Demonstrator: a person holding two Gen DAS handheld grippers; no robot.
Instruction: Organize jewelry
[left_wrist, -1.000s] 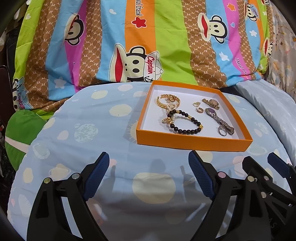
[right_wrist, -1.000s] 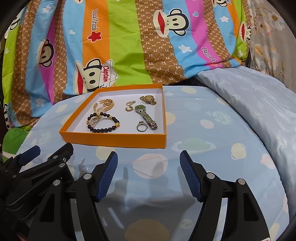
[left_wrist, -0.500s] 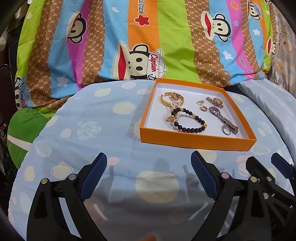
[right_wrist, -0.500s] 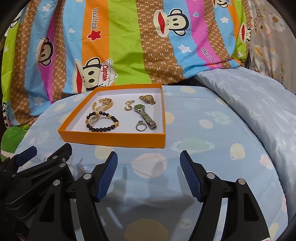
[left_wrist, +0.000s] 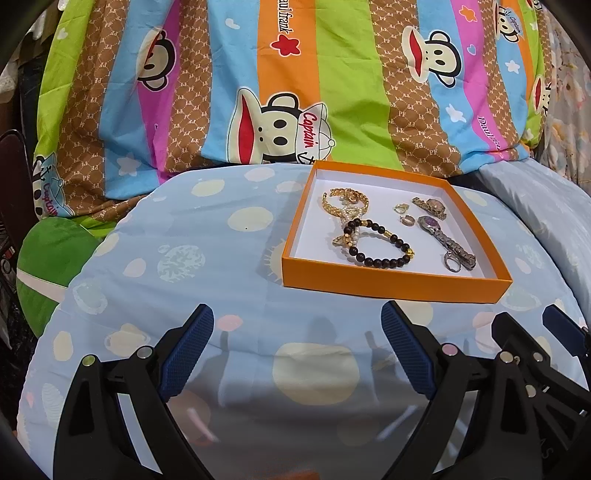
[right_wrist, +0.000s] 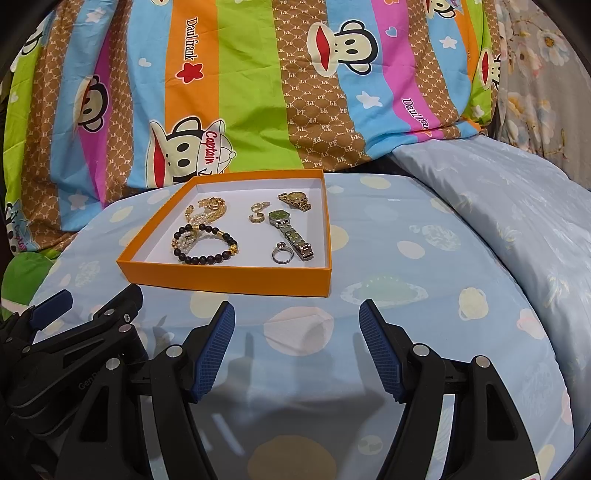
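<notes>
Across the back of the scene drapes a striped cartoon-monkey blanket (left_wrist: 295, 92), bright bands of green, orange, blue and pink. In front of it spreads a pale blue sheet with cream spots (left_wrist: 207, 280), and that's our working surface. On it sits a shallow orange box (right_wrist: 229, 275) with a white floor, and all the jewelry lies inside it.

Both tools hover low over the sheet, side by side, just short of the box's near wall. The left gripper (left_wrist: 297, 349) has its blue pads spread wide, nothing between them but bare sheet. The right gripper (right_wrist: 297, 341) also stands apart, empty, with the box just ahead and slightly to its left.

Now the contents. A dark beaded bracelet (right_wrist: 208, 245) lies at the box's near left, overlapping a pearl-and-gold piece. Behind that, a gold chain bracelet (right_wrist: 208, 206). To the right stretches a silver watch (right_wrist: 290, 229) with a green-looking dial, though the left view reads it purple, so the colour is hard to call. Behind it, a smaller gold watch (right_wrist: 295, 199). A silver ring (right_wrist: 282, 254) lies just beside the silver strap's near end. Smallest of all, a pair of little gold earrings (right_wrist: 257, 212) sits mid-box.
</notes>
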